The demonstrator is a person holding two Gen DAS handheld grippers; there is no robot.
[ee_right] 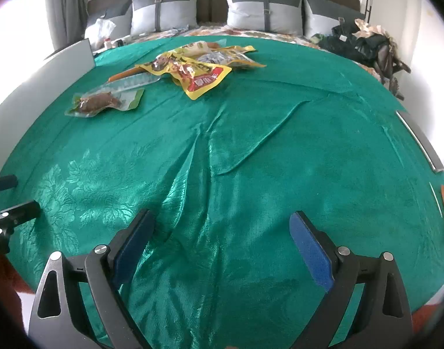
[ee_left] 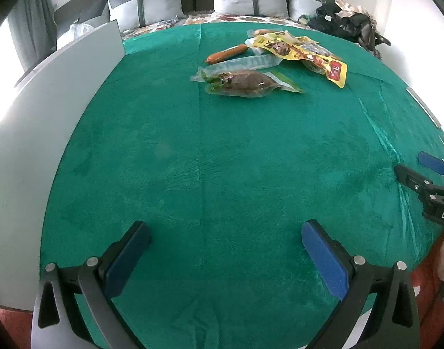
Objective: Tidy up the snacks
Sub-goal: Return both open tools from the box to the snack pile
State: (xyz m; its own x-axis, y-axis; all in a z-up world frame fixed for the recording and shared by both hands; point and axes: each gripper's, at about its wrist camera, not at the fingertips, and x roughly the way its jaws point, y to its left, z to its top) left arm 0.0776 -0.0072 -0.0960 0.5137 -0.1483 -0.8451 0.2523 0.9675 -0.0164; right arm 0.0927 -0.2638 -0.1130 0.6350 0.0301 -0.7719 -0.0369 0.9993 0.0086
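We are holding both claws low over the near part of the green cloth (ee_left: 222, 160), and neither is carrying anything: the left gripper (ee_left: 226, 250) is standing with its jaws spread wide, and the right gripper (ee_right: 222, 238) is spread just as wide over a rumpled fold of the cloth. The snacks are lying in a loose heap at the far side, well apart from both claws. Nearest to us is the clear pouch of brown meat (ee_left: 245, 83), lying flat with its long axis running roughly left to right across our line of approach. Behind it we are seeing a long clear sleeve (ee_left: 245, 63) and an orange sausage stick (ee_left: 227, 53), both slanting up toward the right, and the yellow packets (ee_left: 306, 53) overlapping one another beyond. From the left claw the brown pouch is sitting almost straight ahead, only a little to the right; from the right claw (ee_right: 96, 101) it is lying far off to the left, with the yellow packets (ee_right: 192, 74) closer to that claw's line. We are judging the left hand better placed for the pouch, reaching forward and closing across its short side.
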